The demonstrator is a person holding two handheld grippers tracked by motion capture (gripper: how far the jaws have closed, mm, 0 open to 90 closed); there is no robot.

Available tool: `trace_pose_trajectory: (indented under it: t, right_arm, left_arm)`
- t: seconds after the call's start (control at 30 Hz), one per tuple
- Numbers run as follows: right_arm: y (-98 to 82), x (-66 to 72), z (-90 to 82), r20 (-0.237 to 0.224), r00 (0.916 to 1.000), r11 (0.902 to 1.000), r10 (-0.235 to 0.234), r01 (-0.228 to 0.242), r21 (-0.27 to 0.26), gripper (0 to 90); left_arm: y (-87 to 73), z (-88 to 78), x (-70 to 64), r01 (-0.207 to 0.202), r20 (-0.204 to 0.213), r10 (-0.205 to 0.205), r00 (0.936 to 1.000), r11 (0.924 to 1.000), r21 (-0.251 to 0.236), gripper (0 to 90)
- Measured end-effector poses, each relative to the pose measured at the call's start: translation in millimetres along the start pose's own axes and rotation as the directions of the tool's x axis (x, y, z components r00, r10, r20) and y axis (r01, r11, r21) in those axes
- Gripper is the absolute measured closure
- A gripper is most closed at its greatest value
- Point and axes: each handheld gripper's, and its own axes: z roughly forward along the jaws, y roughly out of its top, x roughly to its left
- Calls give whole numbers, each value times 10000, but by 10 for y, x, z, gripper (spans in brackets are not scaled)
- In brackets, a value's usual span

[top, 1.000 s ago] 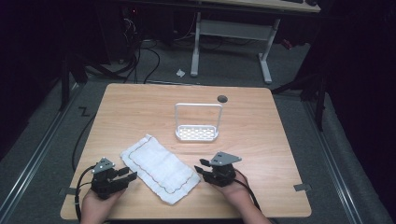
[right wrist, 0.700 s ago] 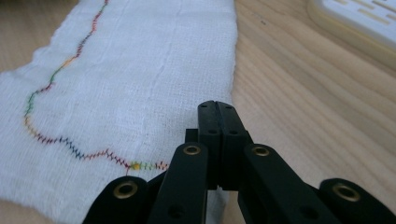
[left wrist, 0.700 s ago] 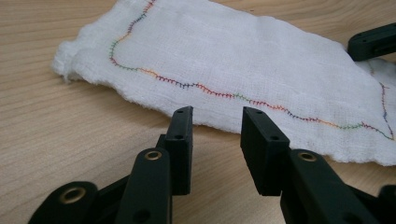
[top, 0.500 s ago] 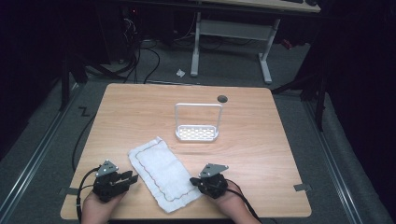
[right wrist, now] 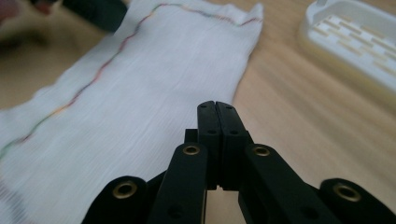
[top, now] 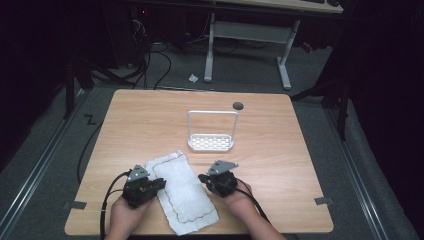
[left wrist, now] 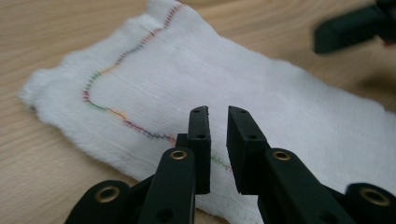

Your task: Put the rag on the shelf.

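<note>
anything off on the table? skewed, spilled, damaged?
Mostly fine. The white cloth lies diagonally to the table edges, with its near corner at or just past the front edge. The white rack stands upright. No spill or damage visible.

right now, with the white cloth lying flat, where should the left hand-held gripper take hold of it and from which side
Probably the long edge of the white cloth nearest the left hand-held gripper, coming in low from the person's left. The cloth lies flat and thin on the table, so only an edge offers a lip, and the slightly parted jaws already face that edge.
</note>
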Motion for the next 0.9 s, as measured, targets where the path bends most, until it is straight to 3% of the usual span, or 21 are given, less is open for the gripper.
trace_pose_trajectory:
  t: [0.07,0.1,0.13,0.2,0.27,0.3,0.37,0.5,0.63,0.67,0.77,0.83,0.9]
  right_arm:
    - [81,-25,90,-62,9999,9999,114,-114,103,900]
    - [208,-41,257,-212,9997,9996,135,-129,248,900]
    - [208,-41,257,-212,9997,9996,135,-129,248,900]
    - [289,14,457,-195,9997,9979,-155,167,622,900]
    - [256,30,528,-140,9996,9949,-243,256,974,900]
    - [215,38,525,-121,9996,9959,-250,260,869,900]
    - [179,31,498,-183,9997,9968,-164,178,781,900]
    - [-38,18,258,-128,9998,9975,-154,163,684,900]
    - [-220,19,82,10,10000,9991,32,-32,427,900]
    - [-287,14,21,38,9999,9994,124,-125,316,900]
    - [-456,-16,-163,78,9988,9986,485,-487,216,900]
    - [-517,-32,-266,218,9988,9982,445,-453,381,900]
    - [-617,-38,-395,434,9985,9984,331,-351,448,900]
  left_arm:
    - [-48,8,-32,-354,70,353,9994,9991,247,796]
    - [-63,1,-29,-391,136,387,9992,9988,281,794]
    - [-76,-6,-21,-391,229,385,9990,9988,282,794]
    - [-87,-16,-16,-284,482,272,9985,9993,243,774]
    - [-97,-12,-41,-239,692,221,9974,9994,246,770]
    - [-118,21,-99,-504,707,471,9964,9977,453,770]
    - [-125,43,-128,-612,738,568,9957,9964,582,769]
    - [-95,154,-280,-1009,1169,920,9889,9923,720,759]
    - [-63,228,-383,-1151,1436,1033,9842,9904,769,755]
    - [-61,259,-446,-925,1596,798,9840,9930,740,755]
    - [-24,350,-542,-1316,1875,1160,9754,9886,728,747]
    - [-13,403,-623,-1593,1941,1444,9703,9852,635,743]
    - [-1,441,-690,-1630,2249,1446,9636,9845,653,738]
